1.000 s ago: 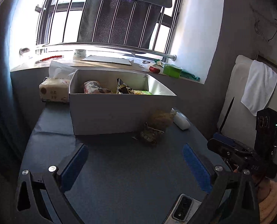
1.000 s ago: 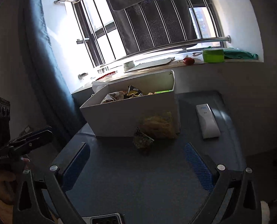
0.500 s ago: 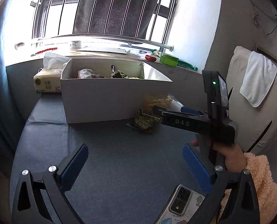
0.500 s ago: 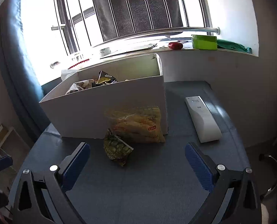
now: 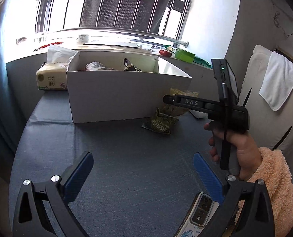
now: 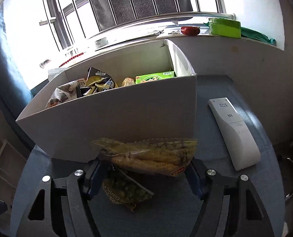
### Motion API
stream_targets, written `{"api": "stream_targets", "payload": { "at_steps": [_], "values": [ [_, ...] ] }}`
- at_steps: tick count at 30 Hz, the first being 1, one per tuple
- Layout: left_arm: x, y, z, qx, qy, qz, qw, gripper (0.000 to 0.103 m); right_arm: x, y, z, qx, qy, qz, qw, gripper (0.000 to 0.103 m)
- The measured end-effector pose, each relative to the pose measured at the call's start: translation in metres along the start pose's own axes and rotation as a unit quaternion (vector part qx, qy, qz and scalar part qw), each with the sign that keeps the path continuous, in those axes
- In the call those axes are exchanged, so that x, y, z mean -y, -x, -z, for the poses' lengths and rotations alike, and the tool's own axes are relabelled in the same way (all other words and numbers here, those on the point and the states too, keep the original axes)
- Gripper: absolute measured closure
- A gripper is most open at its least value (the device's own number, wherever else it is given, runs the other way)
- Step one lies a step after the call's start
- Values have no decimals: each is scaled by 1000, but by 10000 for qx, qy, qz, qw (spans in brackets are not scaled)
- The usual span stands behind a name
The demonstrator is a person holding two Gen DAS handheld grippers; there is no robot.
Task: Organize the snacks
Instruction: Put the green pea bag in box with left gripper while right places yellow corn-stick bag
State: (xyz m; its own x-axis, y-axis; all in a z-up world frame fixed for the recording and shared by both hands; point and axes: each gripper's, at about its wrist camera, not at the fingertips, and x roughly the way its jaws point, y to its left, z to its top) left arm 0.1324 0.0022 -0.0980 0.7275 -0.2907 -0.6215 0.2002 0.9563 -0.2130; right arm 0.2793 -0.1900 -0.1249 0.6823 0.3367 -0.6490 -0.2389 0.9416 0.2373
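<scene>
A white cardboard box (image 5: 126,92) (image 6: 114,126) with several snack packets in it stands on the blue table. A yellow snack bag (image 6: 152,156) (image 5: 183,94) leans against the box's front right corner. A green garlic-pea packet (image 6: 126,192) (image 5: 161,123) lies just below it. My right gripper (image 6: 144,175) straddles the yellow bag, its blue pads at the bag's two sides; whether they press it is unclear. My left gripper (image 5: 142,169) is open and empty over the bare table, well short of the box. The right gripper's body (image 5: 207,106) shows in the left wrist view.
A white remote (image 6: 233,134) lies right of the box. A tissue pack (image 5: 51,79) stands behind the box's left end. A phone (image 5: 198,217) lies at the table's near edge. The windowsill holds a green box (image 6: 224,28) and a red object (image 6: 190,30).
My right gripper has moved forward to the box, and the yellow bag now sits between its pads. The left gripper has stayed about where it was, still open.
</scene>
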Motion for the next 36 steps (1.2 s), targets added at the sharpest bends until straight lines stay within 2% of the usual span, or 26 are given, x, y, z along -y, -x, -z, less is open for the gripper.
{"api": "stream_targets", "payload": {
  "at_steps": [11,14,19,24,25,27,28,31,36],
  "values": [
    [33,-73,-25,-722,-828,181,9938,0,41,92,13,462,-681,-952,9921,28],
    [43,-95,-31,-835,-1024,136,9911,0,52,115,24,579,-831,-1055,9892,28],
    [52,-133,-45,-1047,-1057,306,9884,0,73,143,45,678,-1140,-1162,9843,28],
    [57,-159,-51,-1149,-1156,228,9864,1,85,161,64,750,-1274,-1252,9811,28],
    [58,-162,-50,-1160,-1188,159,9860,3,86,163,66,758,-1251,-1258,9812,28],
    [59,-167,-49,-1198,-1253,99,9848,32,86,167,69,813,-1254,-1321,9799,28],
    [58,-170,-48,-1233,-1251,45,9844,51,87,168,71,821,-1258,-1372,9791,28],
    [53,-158,-49,-1116,-1083,298,9874,53,87,170,73,836,-1250,-1480,9775,28],
    [51,-105,-50,-527,-1086,371,9920,54,81,170,72,859,-1156,-1544,9775,28]
  ]
}}
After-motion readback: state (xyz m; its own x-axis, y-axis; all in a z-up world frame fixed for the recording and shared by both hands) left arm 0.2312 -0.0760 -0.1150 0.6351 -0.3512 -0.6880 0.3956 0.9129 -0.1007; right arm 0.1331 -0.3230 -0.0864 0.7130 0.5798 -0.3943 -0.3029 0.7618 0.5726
